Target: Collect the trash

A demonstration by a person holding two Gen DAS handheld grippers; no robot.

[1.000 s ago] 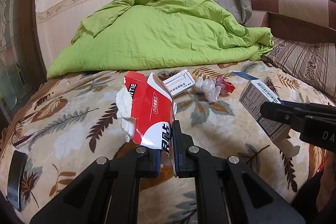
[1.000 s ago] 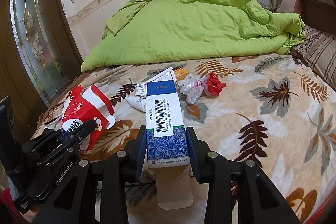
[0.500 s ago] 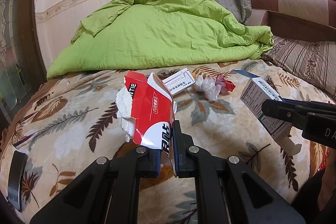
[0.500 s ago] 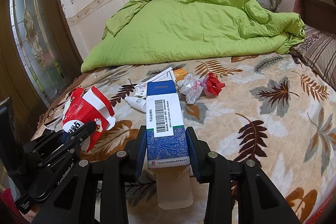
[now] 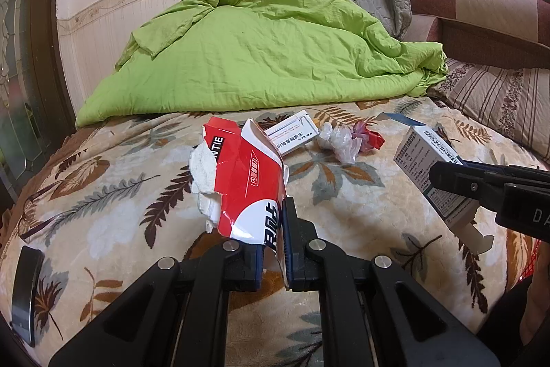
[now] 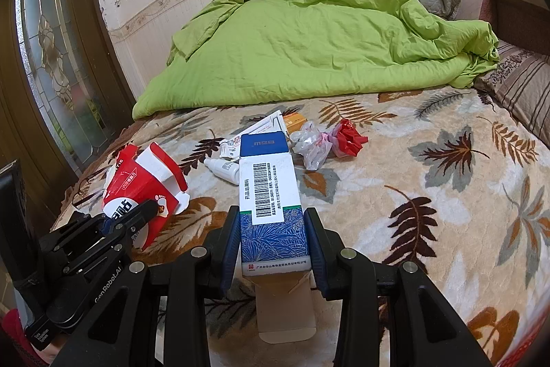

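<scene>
Left gripper (image 5: 273,250): jaws pinched on a torn red carton (image 5: 247,184), held above the leaf-print blanket (image 5: 113,205). Centre of bed: small white box (image 5: 292,133), white tube (image 6: 223,166), crumpled plastic (image 6: 311,145), red wrapper (image 6: 349,136), lying close together. Right gripper (image 6: 273,243): jaws clamped on a blue-and-white medicine box (image 6: 270,195), raised off the blanket.

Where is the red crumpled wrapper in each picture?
Left wrist view: the red crumpled wrapper lies on the leaf-print blanket, right of centre, beside a clear crumpled plastic bag.
Right wrist view: the red crumpled wrapper lies just above centre, to the right of the same plastic bag.
Shared landmark: the green quilt heaped behind it in both views.
</scene>
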